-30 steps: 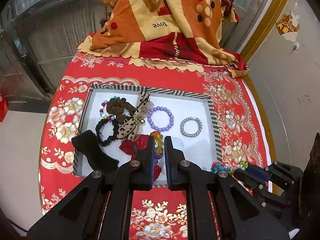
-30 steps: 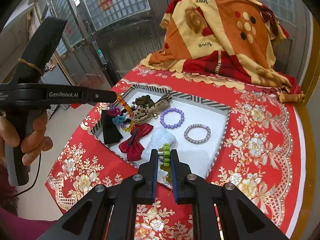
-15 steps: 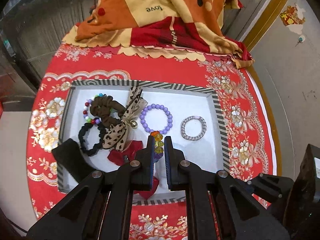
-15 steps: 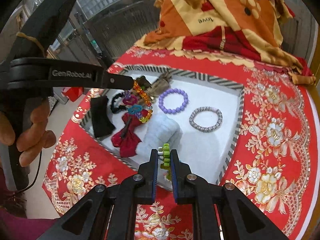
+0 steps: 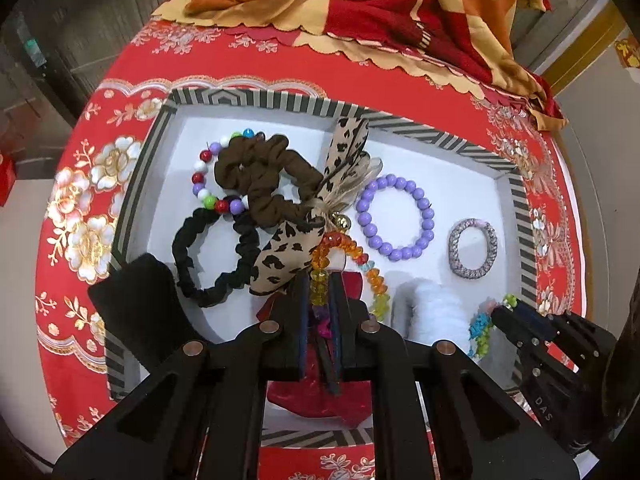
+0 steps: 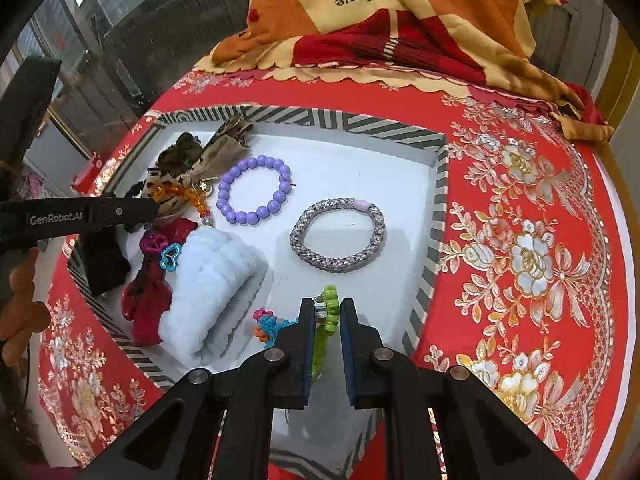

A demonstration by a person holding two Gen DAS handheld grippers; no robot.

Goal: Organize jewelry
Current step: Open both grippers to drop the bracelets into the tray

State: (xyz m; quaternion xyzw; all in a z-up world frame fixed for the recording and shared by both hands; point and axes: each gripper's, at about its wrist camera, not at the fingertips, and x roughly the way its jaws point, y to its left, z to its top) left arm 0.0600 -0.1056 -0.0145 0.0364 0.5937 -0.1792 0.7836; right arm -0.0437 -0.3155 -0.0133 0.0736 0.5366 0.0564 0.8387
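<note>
Amber bracelet [image 5: 348,258] lowered, tray [image 5: 516,200] nearer

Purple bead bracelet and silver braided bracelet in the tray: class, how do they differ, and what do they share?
The purple bead bracelet is a string of round, smooth beads; the silver braided bracelet is a woven, speckled rope with one pale pink bead. The purple one lies nearer the leopard bow, the silver nearer the tray's striped wall. Both lie flat, untouched, as closed rings.

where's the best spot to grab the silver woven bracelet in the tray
Pinch the near arc of the silver woven bracelet, coming straight down from above. It lies flat on the tray floor with bare white around it, so one finger can drop inside the ring and one outside.
</note>
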